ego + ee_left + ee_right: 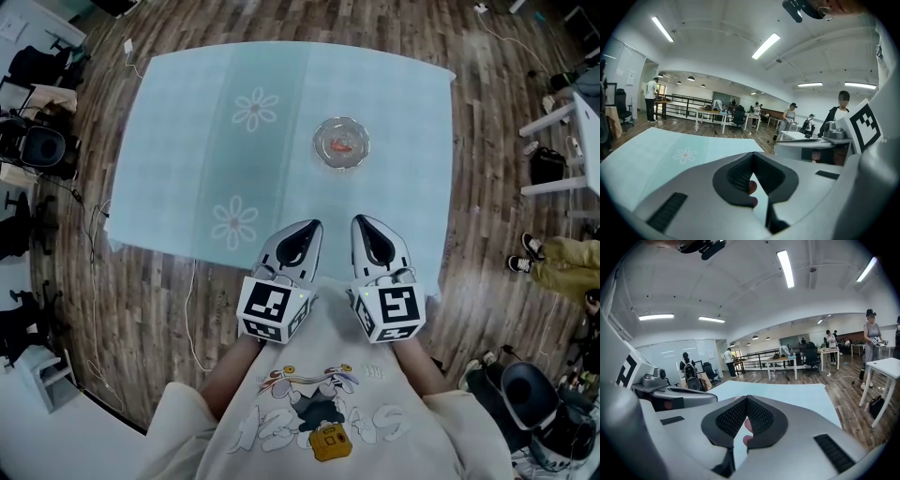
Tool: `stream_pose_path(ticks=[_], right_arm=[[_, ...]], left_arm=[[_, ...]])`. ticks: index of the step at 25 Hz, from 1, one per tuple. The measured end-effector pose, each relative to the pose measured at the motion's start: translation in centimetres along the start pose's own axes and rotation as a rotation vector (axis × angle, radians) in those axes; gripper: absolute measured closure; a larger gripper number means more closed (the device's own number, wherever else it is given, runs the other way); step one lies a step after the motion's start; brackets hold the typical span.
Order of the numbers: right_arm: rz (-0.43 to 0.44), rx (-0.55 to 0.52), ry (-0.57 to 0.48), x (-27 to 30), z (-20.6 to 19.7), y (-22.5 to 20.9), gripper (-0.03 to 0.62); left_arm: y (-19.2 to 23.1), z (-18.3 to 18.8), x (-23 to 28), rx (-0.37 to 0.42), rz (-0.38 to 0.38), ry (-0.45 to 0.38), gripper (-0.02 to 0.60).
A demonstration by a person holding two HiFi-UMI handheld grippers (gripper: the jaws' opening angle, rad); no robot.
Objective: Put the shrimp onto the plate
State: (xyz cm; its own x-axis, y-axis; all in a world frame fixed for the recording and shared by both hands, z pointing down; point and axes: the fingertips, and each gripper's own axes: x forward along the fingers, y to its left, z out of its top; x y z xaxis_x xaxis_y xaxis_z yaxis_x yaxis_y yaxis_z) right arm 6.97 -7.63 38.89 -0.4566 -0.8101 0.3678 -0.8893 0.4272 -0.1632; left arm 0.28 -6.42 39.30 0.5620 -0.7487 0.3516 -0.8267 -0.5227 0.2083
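The left gripper is held over the near edge of the light blue tablecloth with white flowers, its jaws clenched and the tips touching. Farther away, the orange shrimp already lies in the glass plate, well apart from both grippers. The right gripper is clenched the same way, just beside the left one, and the lettering on the person's sweatshirt is too warped to read.

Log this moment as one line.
shrimp: on plate | left claw: shut, empty, near table edge | right claw: shut, empty, beside left | task: looks done
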Motion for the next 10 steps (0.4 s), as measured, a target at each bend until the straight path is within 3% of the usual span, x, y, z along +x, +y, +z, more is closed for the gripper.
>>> stream_pose_path(ticks=[10], right_arm=[[0.100,0.006,0.031,1.1,-0.4,1.9,0.571]], left_arm=[[0.4,0.3,-0.1,-0.005,-0.002,-0.014,0.574]])
